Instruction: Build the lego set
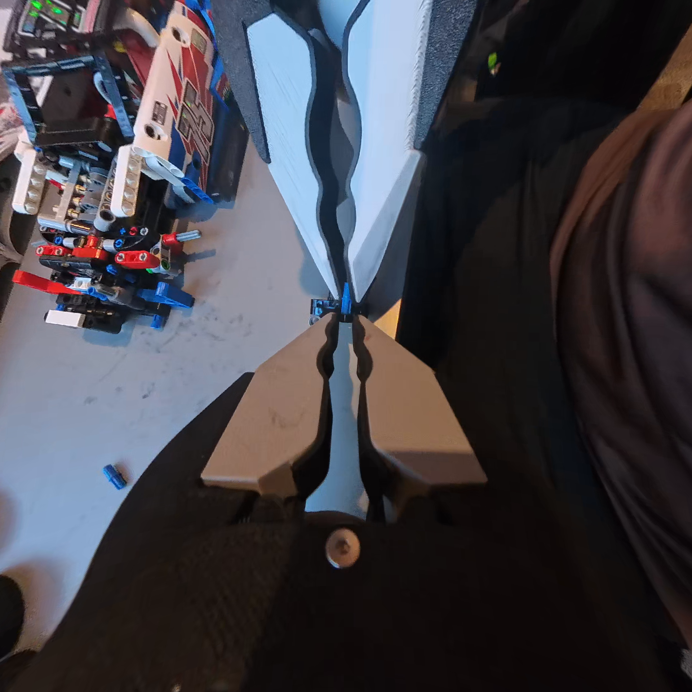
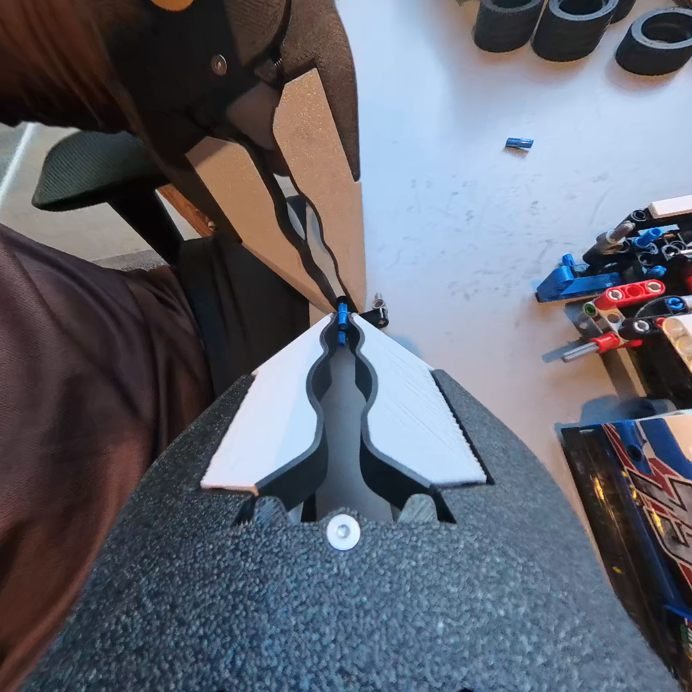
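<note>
My left gripper (image 1: 345,319), with tan fingers, is shut on a small black connector piece (image 1: 322,304) held above the white table's near edge. My right gripper (image 2: 342,317), with white fingers, is shut on a blue pin (image 2: 341,322). The two grippers meet tip to tip, and the blue pin (image 1: 346,297) touches the black connector (image 2: 379,313). In the right wrist view the left gripper (image 2: 343,302) comes down from the top. In the left wrist view the right gripper (image 1: 346,290) comes down from the top. Where pin and connector join is hidden between the fingertips.
The part-built red, white, blue and black car model (image 1: 112,187) stands on the white table (image 1: 187,393); it also shows in the right wrist view (image 2: 636,284). A loose blue pin (image 1: 115,476) (image 2: 518,143) lies apart. Black tyres (image 2: 565,30) sit far back. A person's brown clothing (image 2: 75,374) borders the table. The grippers are tip to tip, or close to it.
</note>
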The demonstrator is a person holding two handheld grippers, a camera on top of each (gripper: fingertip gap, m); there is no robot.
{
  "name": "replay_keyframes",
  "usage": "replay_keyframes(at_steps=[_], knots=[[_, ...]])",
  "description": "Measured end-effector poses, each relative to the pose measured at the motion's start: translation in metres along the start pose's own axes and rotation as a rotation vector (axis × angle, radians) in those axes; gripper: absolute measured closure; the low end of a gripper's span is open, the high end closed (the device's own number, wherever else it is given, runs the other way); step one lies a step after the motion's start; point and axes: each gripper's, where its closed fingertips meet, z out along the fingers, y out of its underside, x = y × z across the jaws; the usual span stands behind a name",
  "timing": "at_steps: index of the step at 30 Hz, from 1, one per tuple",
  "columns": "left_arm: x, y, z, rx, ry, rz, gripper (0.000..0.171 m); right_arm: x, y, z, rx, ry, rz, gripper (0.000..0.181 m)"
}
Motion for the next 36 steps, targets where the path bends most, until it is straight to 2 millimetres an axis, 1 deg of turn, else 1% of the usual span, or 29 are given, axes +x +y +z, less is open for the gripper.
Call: replay_keyframes(at_steps=[5, 9, 13, 15, 18, 21, 23, 25, 29, 32, 36], knots=[[0.001, 0.001, -0.001, 0.075, -0.018, -0.055, 0.167, 0.001, -0.001, 0.000, 0.007, -0.002, -0.008, 0.177], [-0.003, 0.013, -0.004, 0.060, -0.058, -0.081, 0.167, 0.001, -0.011, -0.007, 0.070, -0.028, 0.032, 0.178], [-0.004, 0.016, -0.007, 0.064, -0.070, -0.097, 0.167, 0.009, -0.005, -0.007, 0.047, -0.001, 0.034, 0.177], [-0.004, 0.016, -0.007, 0.058, -0.066, -0.101, 0.167, 0.008, -0.003, -0.006, 0.036, 0.004, 0.022, 0.177], [-0.009, 0.018, -0.009, 0.047, -0.081, -0.137, 0.158, 0.006, -0.003, -0.006, 0.030, 0.012, 0.008, 0.177], [-0.014, 0.023, -0.013, 0.026, -0.077, -0.201, 0.140, 0.008, -0.002, -0.006, 0.025, 0.021, 0.012, 0.177], [-0.016, 0.027, -0.017, 0.015, -0.079, -0.210, 0.137, 0.011, -0.001, -0.006, 0.026, 0.025, 0.024, 0.177], [-0.018, 0.029, -0.019, 0.008, -0.097, -0.197, 0.137, 0.012, -0.001, -0.006, 0.028, 0.025, 0.030, 0.177], [-0.017, 0.028, -0.019, 0.007, -0.118, -0.187, 0.140, 0.014, -0.003, -0.013, 0.046, 0.028, 0.034, 0.177], [-0.020, 0.027, -0.019, 0.012, -0.152, -0.211, 0.141, 0.015, -0.005, -0.021, 0.083, 0.015, 0.062, 0.177], [-0.018, 0.013, -0.017, 0.077, -0.140, -0.252, 0.144, 0.013, -0.012, -0.028, 0.153, -0.039, 0.101, 0.177]])
